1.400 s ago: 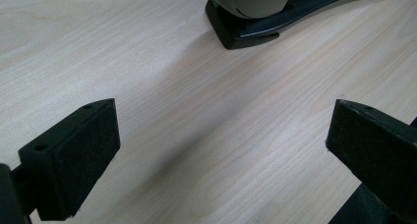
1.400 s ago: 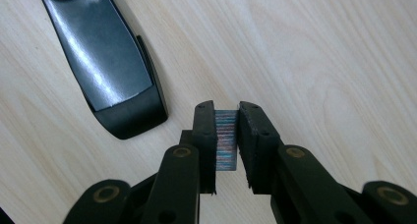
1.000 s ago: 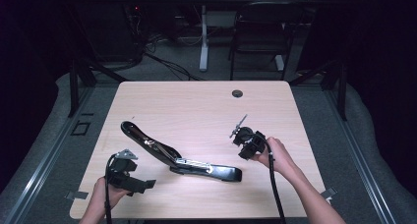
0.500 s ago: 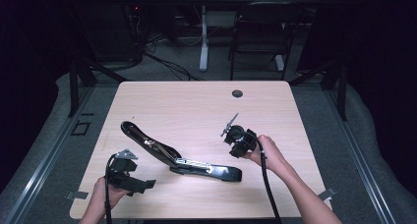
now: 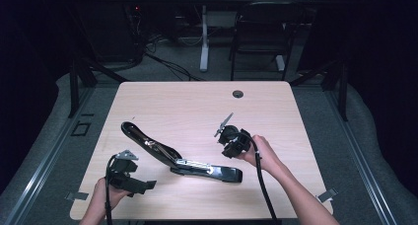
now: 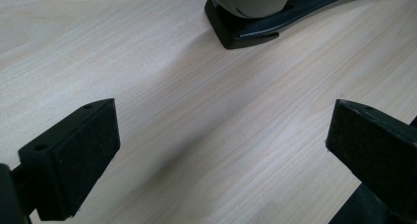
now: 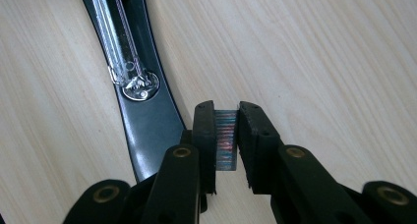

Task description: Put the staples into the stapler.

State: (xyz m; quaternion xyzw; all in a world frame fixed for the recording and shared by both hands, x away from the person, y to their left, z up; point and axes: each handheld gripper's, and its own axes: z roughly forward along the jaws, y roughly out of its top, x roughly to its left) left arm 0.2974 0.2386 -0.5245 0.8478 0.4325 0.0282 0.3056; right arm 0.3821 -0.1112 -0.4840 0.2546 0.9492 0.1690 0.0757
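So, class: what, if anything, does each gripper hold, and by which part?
The right gripper pinches a strip of staples by its flat sides, above the open stapler. The left gripper holds nothing.

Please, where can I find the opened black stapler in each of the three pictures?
High view: the stapler lies opened flat at the table's middle, between both grippers.
Left gripper view: one black end of it sits at the top edge, beyond the open jaws.
Right gripper view: its metal-railed arm runs from top left down behind the jaws.
Shared landmark: the pale wooden table.
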